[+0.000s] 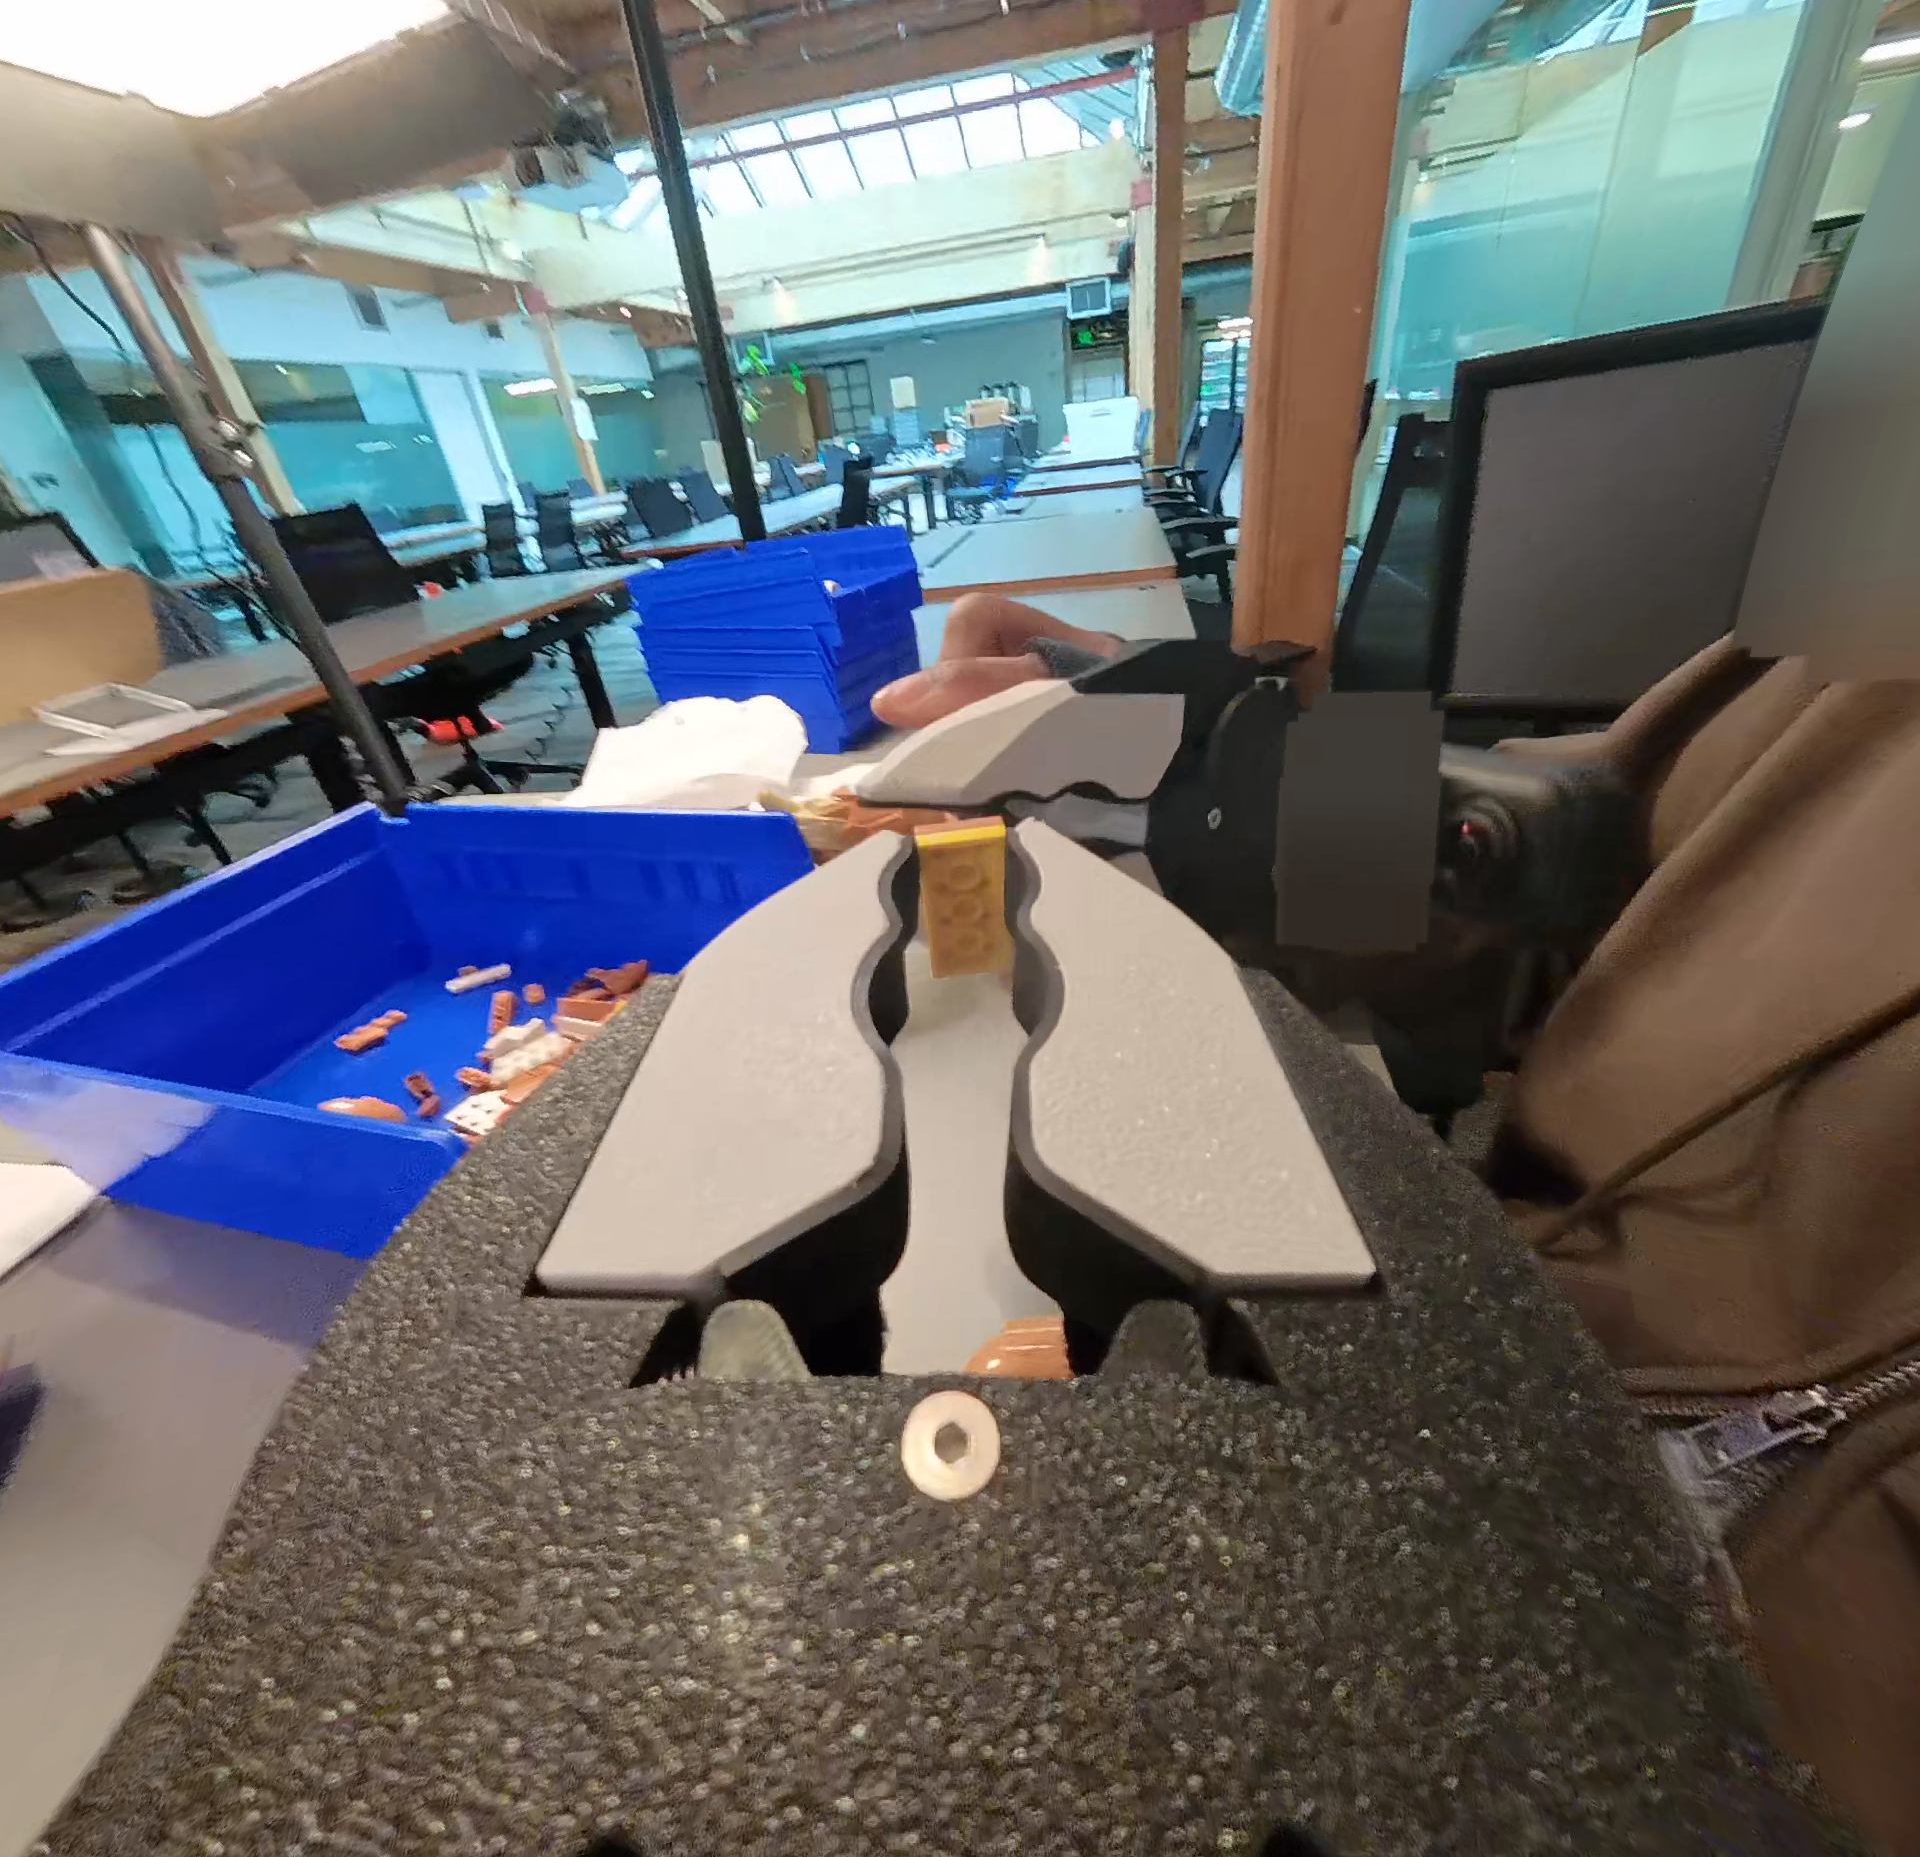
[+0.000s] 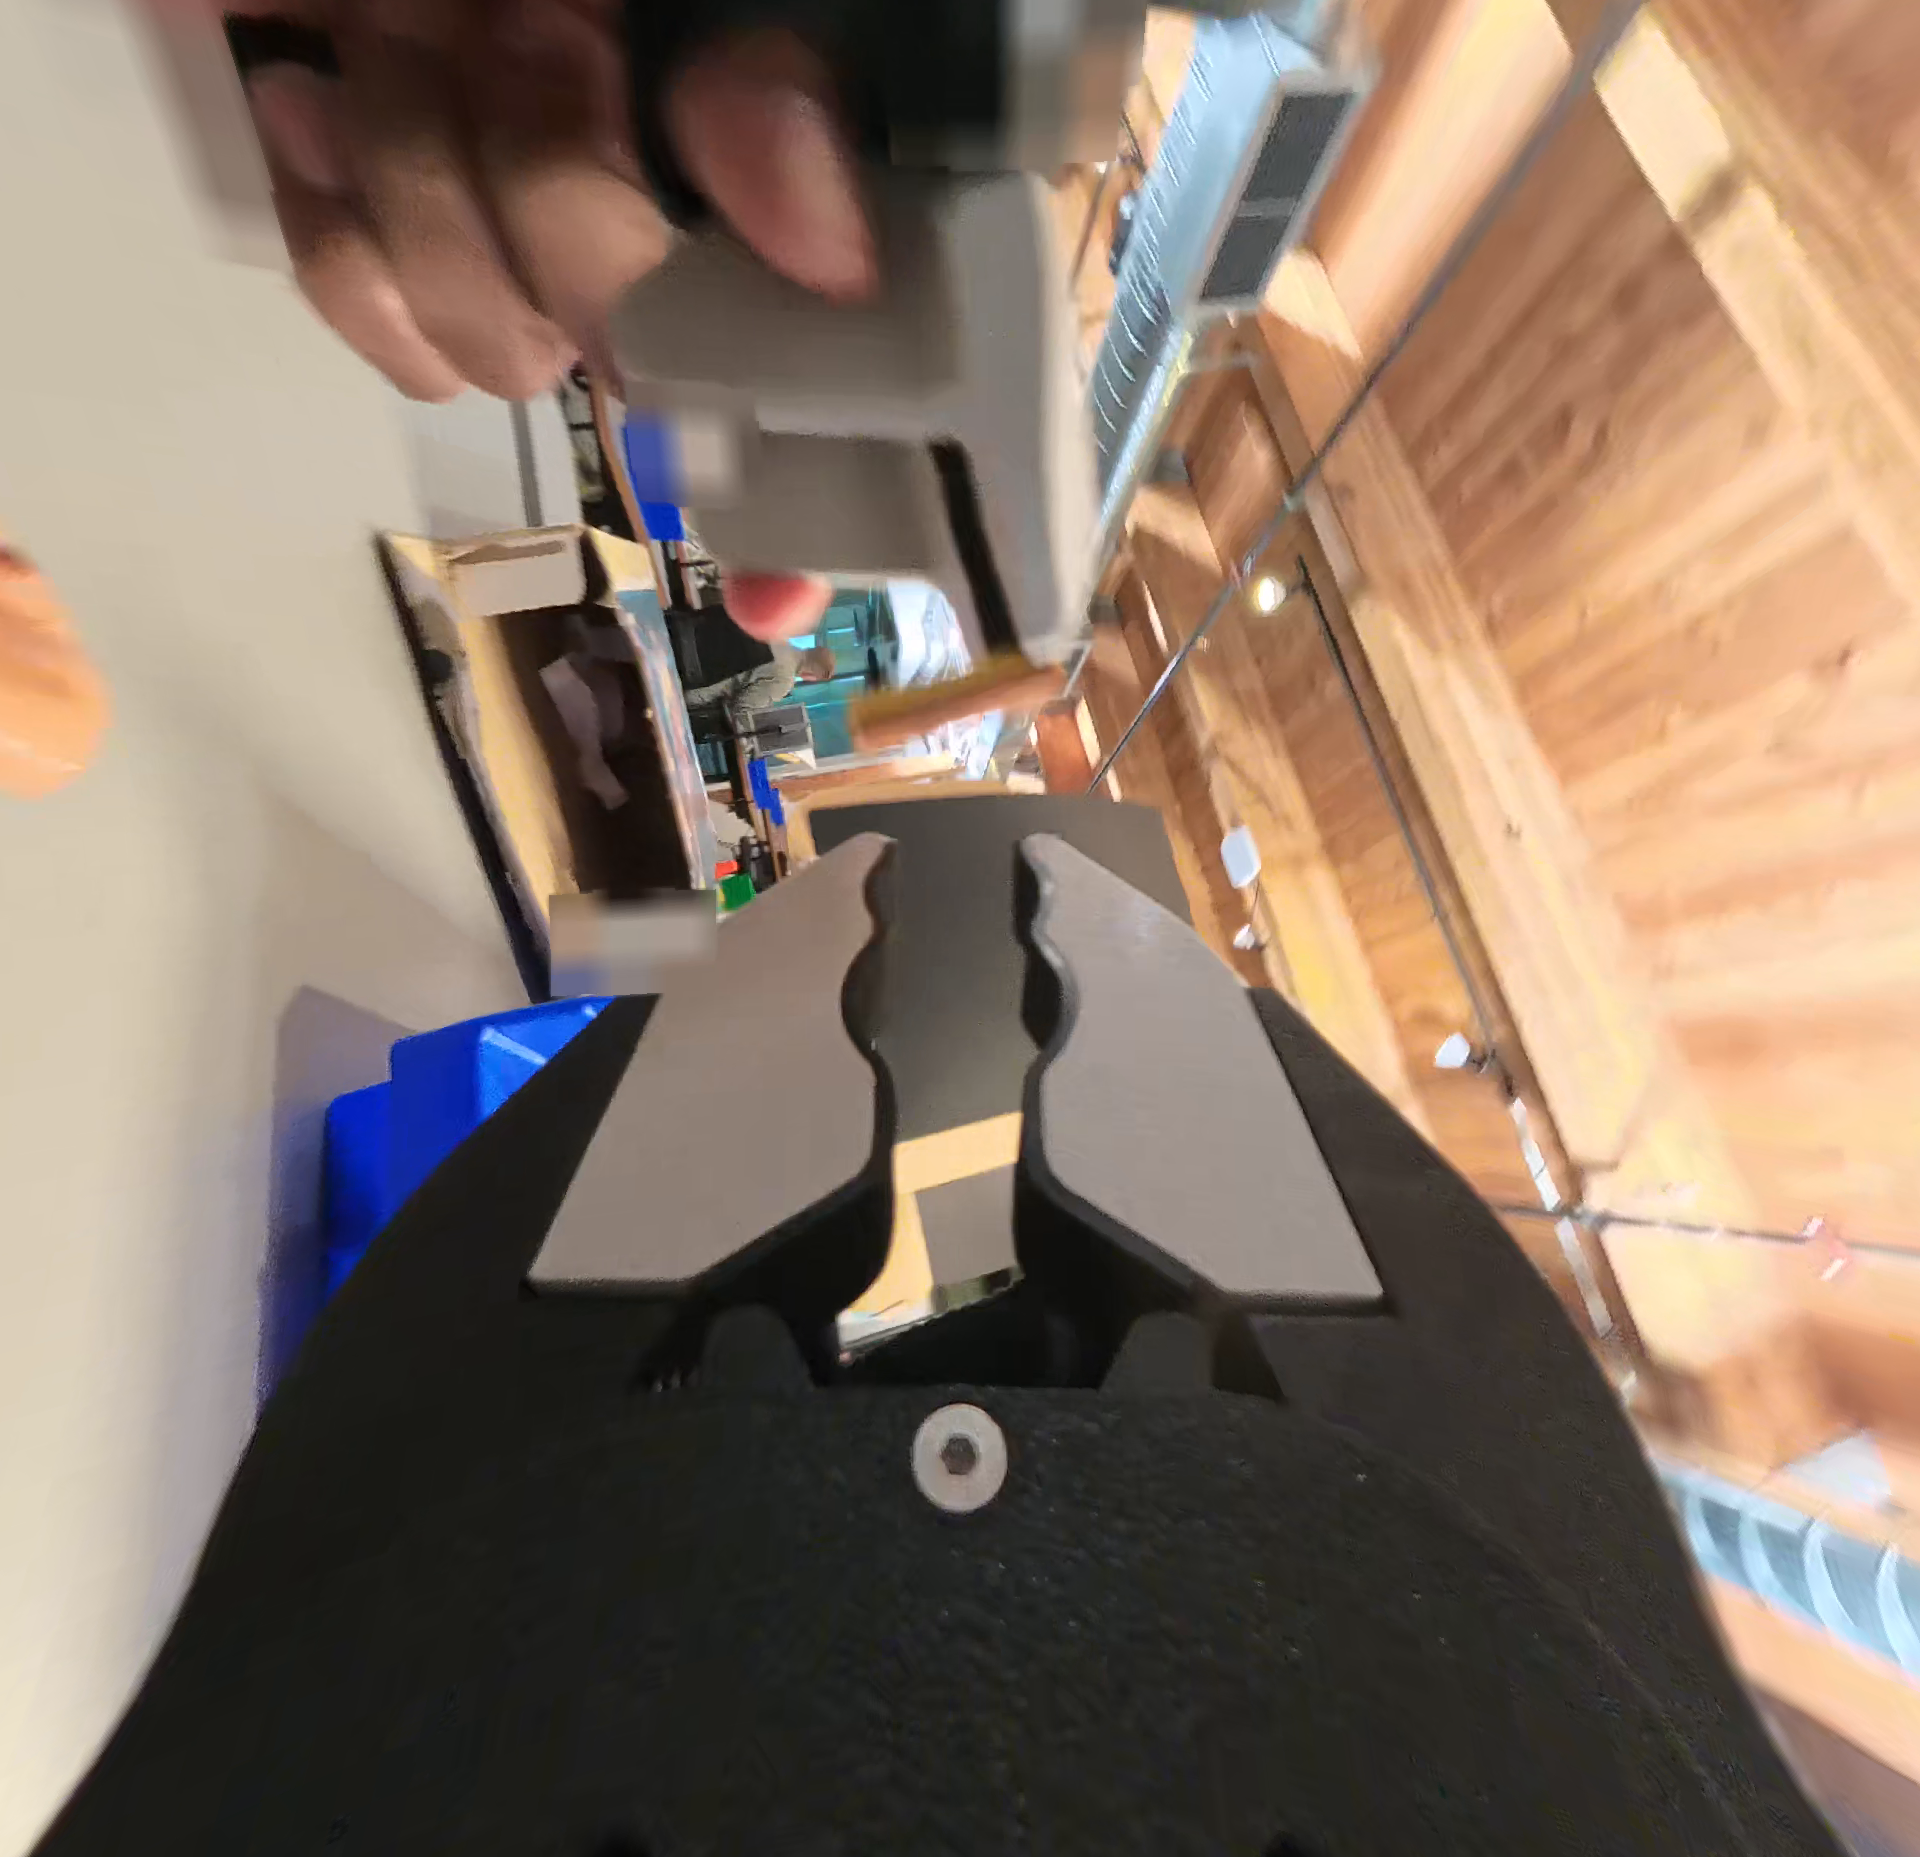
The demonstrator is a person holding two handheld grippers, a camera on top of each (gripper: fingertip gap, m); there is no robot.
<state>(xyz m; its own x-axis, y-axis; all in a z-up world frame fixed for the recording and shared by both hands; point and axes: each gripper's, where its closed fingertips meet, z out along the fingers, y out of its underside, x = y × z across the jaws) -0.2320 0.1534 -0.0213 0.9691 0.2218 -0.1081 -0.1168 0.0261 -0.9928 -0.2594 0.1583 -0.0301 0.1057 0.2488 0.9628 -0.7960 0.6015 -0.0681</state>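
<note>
My left gripper (image 1: pixel 961 851) is shut on a tan plate brick (image 1: pixel 964 908) and holds it upright above the table. A brown plate is stuck to the tan brick's far side. The right wrist view shows this pair (image 2: pixel 956 701) at the tip of the left gripper (image 2: pixel 1039 654), which a hand (image 2: pixel 468 249) holds. My right gripper (image 2: pixel 954 851) is open with nothing between its fingers. In the left wrist view it (image 1: pixel 878 794) lies sideways just beyond the held brick, with a hand (image 1: pixel 966 664) on it.
A blue bin (image 1: pixel 582 872) at the left holds several brown and white bricks. Behind it are a white bag (image 1: pixel 696 758), a small brick pile (image 1: pixel 821 815) and stacked blue bins (image 1: pixel 779 633). A monitor (image 1: pixel 1621 519) and a person's brown jacket (image 1: pixel 1714 1080) are at the right. My two grippers' fingertips are within a few centimetres of each other.
</note>
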